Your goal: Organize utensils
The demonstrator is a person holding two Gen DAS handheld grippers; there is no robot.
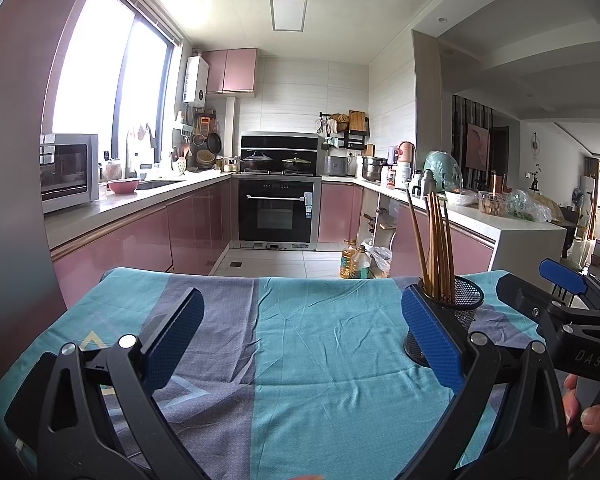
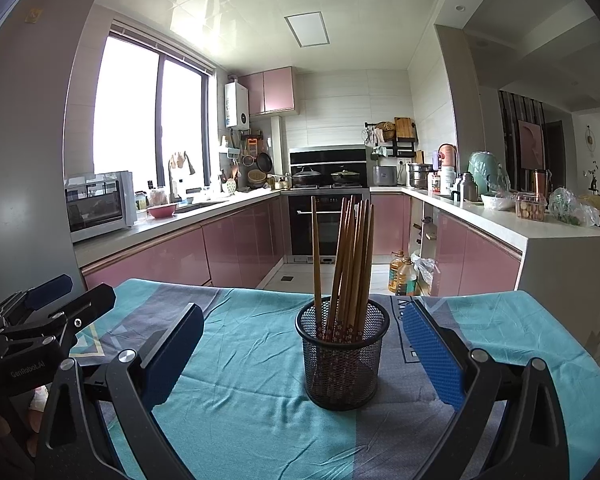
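Note:
A black mesh cup (image 2: 343,354) stands upright on the teal and grey tablecloth (image 2: 240,360). Several wooden chopsticks (image 2: 350,264) stand in it, leaning a little. My right gripper (image 2: 300,344) is open and empty, with its blue pads on either side of the cup but clear of it. My left gripper (image 1: 300,336) is open and empty over bare cloth (image 1: 308,340). The cup (image 1: 456,312) and chopsticks (image 1: 436,240) sit just behind its right pad (image 1: 432,340). Each gripper shows at the edge of the other's view.
The table's far edge (image 2: 260,289) drops to the kitchen floor. Beyond are pink cabinets, an oven (image 2: 328,220) and oil bottles (image 2: 402,274) on the floor. A white counter (image 2: 540,232) with bags and jars runs along the right.

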